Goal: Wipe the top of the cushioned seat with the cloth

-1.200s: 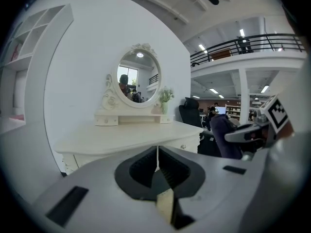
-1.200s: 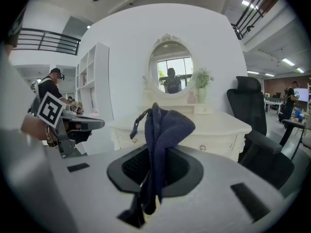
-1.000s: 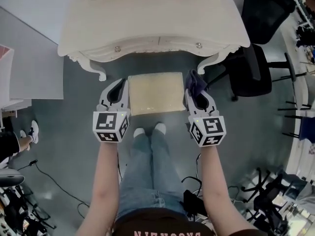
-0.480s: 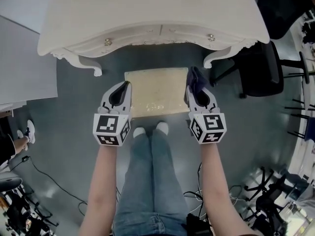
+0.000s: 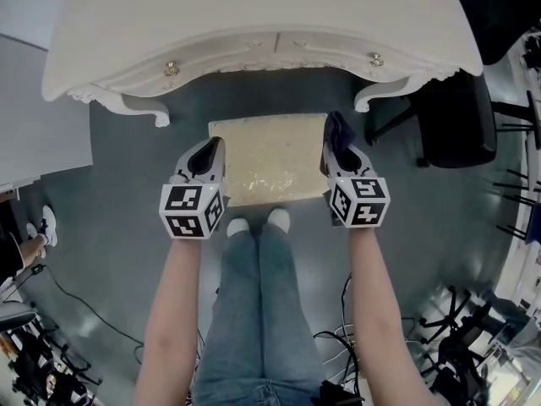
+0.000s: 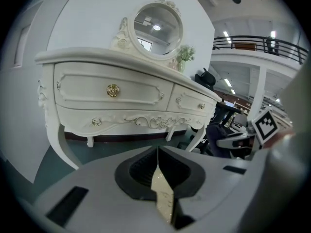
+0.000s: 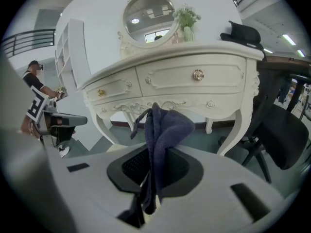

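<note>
— Navy cloth point(image 7: 163, 132) is bunching up out of the right gripper point(image 7: 154, 166), jaws pinching down on its lower folds, so most of the fabric is flopping free above them. Why hold it like that?

— I'm reading it as a wiping grip. A loose wad out front is giving something soft to drag, and the hard jaws are staying off the upholstery.

— And where's the cushioned seat point(image 5: 269, 157)?

— It's standing just in front of the white dressing table point(image 5: 254, 32), cream top facing up, right between the two grippers in the head view. The cloth is hovering at the seat's right edge, near the far corner. Whether it's touching the top yet, I can't say.

— What's the left gripper point(image 5: 205, 155) doing?

— It's hanging just beside the seat's left edge, jaws pressed together with nothing between them, only a sliver of the cream top showing through below. It's looking like the spare hand, parked clear so the whole surface is lying open for the sweep.

— So the wiping itself?

— Not visibly under way, by my judgement. The person is standing at the near edge, toes just beside it, both arms reaching forward and down. The next move is calling for the right gripper to lower that wad onto the top and draw it across.
</note>
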`<state>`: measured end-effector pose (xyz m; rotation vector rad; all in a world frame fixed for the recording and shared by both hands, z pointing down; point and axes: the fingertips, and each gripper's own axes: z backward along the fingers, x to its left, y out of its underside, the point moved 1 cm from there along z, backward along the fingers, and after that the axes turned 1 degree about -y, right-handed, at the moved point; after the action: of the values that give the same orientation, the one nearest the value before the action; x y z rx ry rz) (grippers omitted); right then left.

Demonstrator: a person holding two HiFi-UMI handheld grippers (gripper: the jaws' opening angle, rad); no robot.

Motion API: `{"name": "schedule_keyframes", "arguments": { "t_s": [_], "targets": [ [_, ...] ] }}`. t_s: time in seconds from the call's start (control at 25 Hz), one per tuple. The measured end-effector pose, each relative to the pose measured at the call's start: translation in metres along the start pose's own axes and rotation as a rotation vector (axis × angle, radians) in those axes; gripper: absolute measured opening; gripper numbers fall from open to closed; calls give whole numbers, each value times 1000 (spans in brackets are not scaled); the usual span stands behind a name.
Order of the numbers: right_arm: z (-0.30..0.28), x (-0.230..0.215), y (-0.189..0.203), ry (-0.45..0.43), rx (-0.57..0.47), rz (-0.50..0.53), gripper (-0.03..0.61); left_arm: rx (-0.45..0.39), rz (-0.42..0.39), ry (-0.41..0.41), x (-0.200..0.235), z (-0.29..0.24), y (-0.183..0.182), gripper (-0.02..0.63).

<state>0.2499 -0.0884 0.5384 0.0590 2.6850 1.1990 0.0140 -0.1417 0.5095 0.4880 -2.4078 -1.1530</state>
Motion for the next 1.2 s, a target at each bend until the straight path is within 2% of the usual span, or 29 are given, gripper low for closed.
{"name": "schedule_keyframes", "arguments": {
  "t_s": [0.28, 0.48, 0.6, 0.76, 1.04, 1.2],
  "targets": [
    [-61, -34, 25, -19, 209, -75, 38, 92, -7, 0, 10, -39, 16, 9],
    [-88, -47, 41, -31, 321, -85, 38, 123, 27, -12, 20, -47, 23, 9],
    [-104, -58, 50, -45, 391, -153, 37, 156, 15, -12, 23, -54, 31, 9],
    [-125, -68, 48, -62, 405, -278, 37, 176, 14, -11, 28, -58, 43, 9],
    [-147, -78, 58, -34, 482, -201, 38, 182, 41, -30, 39, -58, 54, 9],
    [-156, -76, 67, -22, 480, -210, 37, 180, 52, -36, 45, -59, 59, 9]
  ]
}}
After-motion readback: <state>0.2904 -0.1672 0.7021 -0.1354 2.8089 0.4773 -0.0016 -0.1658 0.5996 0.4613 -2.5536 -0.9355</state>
